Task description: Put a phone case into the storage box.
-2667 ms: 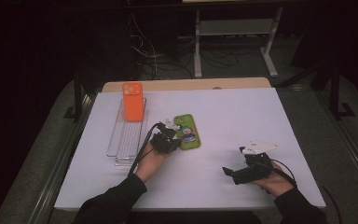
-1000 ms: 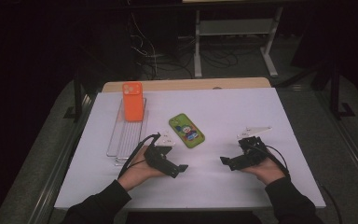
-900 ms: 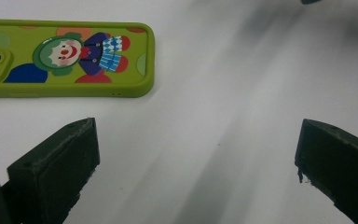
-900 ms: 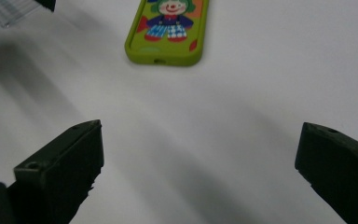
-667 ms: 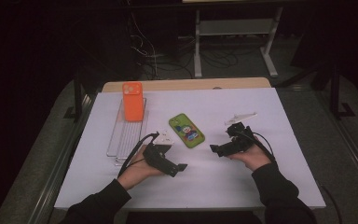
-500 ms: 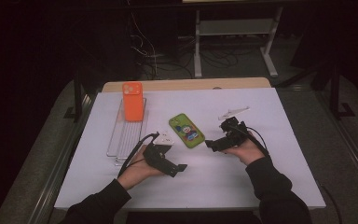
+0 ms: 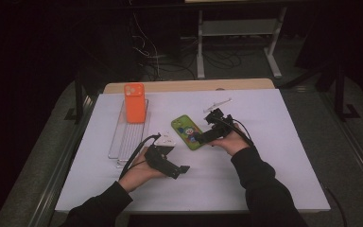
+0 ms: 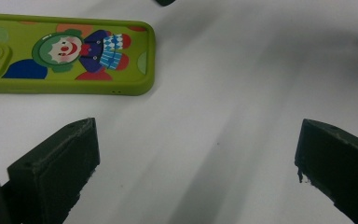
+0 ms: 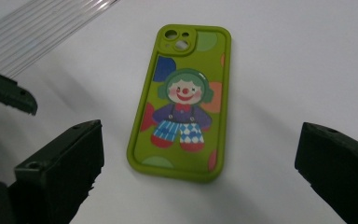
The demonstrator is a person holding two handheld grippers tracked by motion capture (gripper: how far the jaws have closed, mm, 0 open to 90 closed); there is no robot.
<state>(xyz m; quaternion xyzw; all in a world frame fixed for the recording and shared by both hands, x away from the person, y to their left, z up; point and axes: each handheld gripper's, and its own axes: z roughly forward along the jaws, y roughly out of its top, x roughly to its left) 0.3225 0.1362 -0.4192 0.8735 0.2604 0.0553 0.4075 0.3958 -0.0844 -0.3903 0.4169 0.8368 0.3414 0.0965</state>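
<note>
A green phone case with a clown picture lies flat in the middle of the white table. It also lies ahead of my right gripper as the green case, with the open jaws standing just short of its near end. In the high view the right gripper sits at the case's right edge. My left gripper rests open lower left of the case, nothing between its jaws; the green case appears at upper left in its view.
An orange phone case stands at the far end of a clear slotted rack on the left of the table. The left gripper's jaw tip pokes in at the left of the right gripper view. A small clear piece lies behind.
The left gripper pulled back from the green case toward the person. The right hand moved left across the table up to the case's right side.
</note>
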